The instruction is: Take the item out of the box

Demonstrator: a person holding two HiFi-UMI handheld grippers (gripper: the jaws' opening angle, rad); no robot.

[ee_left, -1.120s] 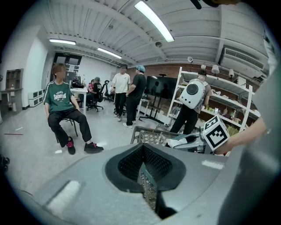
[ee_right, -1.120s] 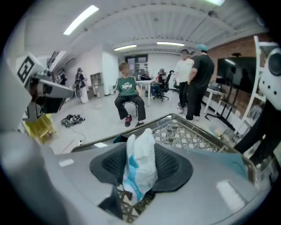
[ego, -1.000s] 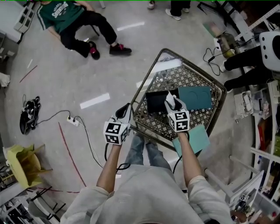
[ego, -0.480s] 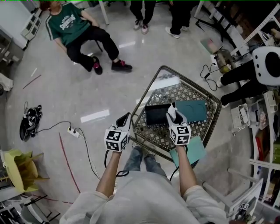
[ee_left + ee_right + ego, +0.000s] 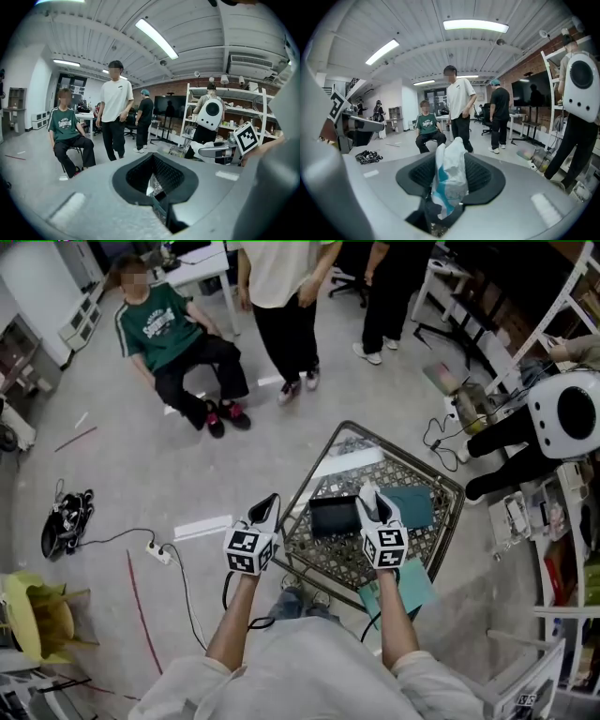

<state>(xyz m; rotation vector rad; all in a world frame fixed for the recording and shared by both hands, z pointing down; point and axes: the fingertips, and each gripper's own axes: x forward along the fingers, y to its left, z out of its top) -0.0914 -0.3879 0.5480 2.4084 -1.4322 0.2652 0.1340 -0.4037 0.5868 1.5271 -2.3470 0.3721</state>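
Observation:
A black open box [image 5: 334,516] lies on a metal mesh table [image 5: 342,559], with a teal lid [image 5: 410,505] beside it on the right. My right gripper [image 5: 370,498] hangs above the box's right edge, shut on a white and teal packet [image 5: 450,176] that sticks up between its pads. The packet is clear of the box. My left gripper [image 5: 269,505] hovers left of the table's edge, over the floor, pointing forward. Its jaws meet at the tips with nothing between them [image 5: 152,187].
A second teal sheet [image 5: 398,587] sits at the table's near edge. A seated person in a green shirt [image 5: 173,338] and standing people [image 5: 281,296] are ahead. A white robot [image 5: 562,413] and shelves stand at the right. Cables [image 5: 155,498] lie on the floor at the left.
Both grippers have risen above the table, the right one carrying the packet up out of the box. The head view has tilted up, showing more of the room ahead.

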